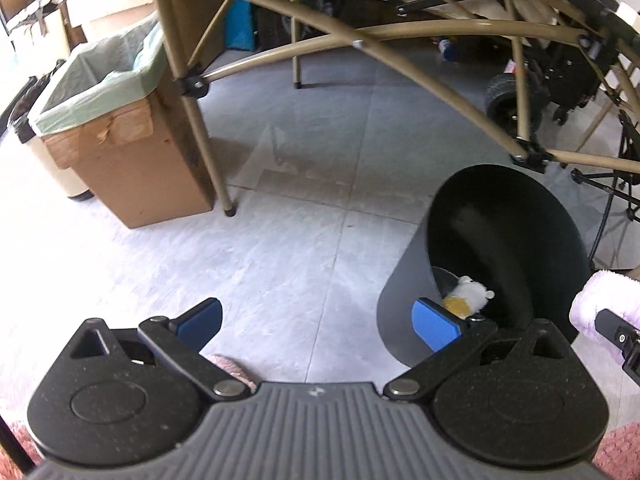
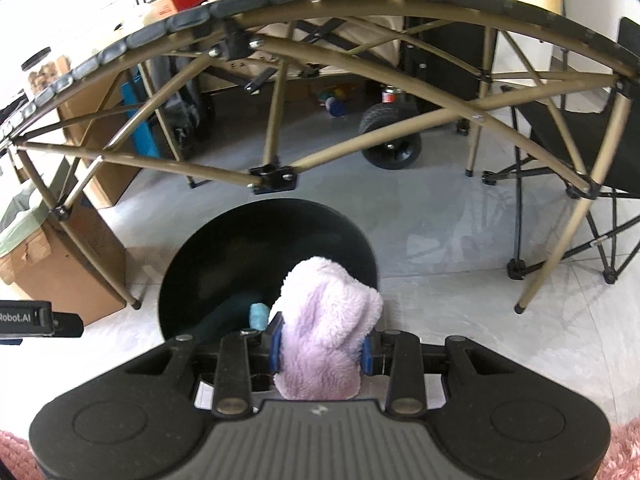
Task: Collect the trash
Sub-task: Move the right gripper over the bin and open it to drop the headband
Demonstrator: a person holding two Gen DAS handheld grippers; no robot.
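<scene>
My right tool (image 2: pixel 320 350) is pinching a fluffy lilac cloth (image 2: pixel 326 328) between its blue pads, the pile bulging up above the fingers, and it hangs over the near rim of the dark round waste bin (image 2: pixel 224 256). My left tool (image 1: pixel 316 322) is spread wide with nothing between its pads; its right fingertip overlaps the near edge of that same bin (image 1: pixel 404 312) in the left wrist view, though I cannot tell whether it touches. The bin stands on the pale tiled floor (image 1: pixel 280 248) just in front of a folding desk with a tan tube frame (image 2: pixel 280 140). Down inside the bin I see a white and yellow scrap (image 1: pixel 466 294), and in the right wrist view a small light blue piece (image 2: pixel 258 316) near its bottom. At the right edge of the left view the lilac cloth shows beside the bin. Off to the left stands a cardboard box lined with a pale green bag (image 1: pixel 96 80), next to a desk leg. A black folding chair (image 2: pixel 580 128) stands to the right of the desk, and a black wheel (image 2: pixel 390 136) shows behind the frame.
</scene>
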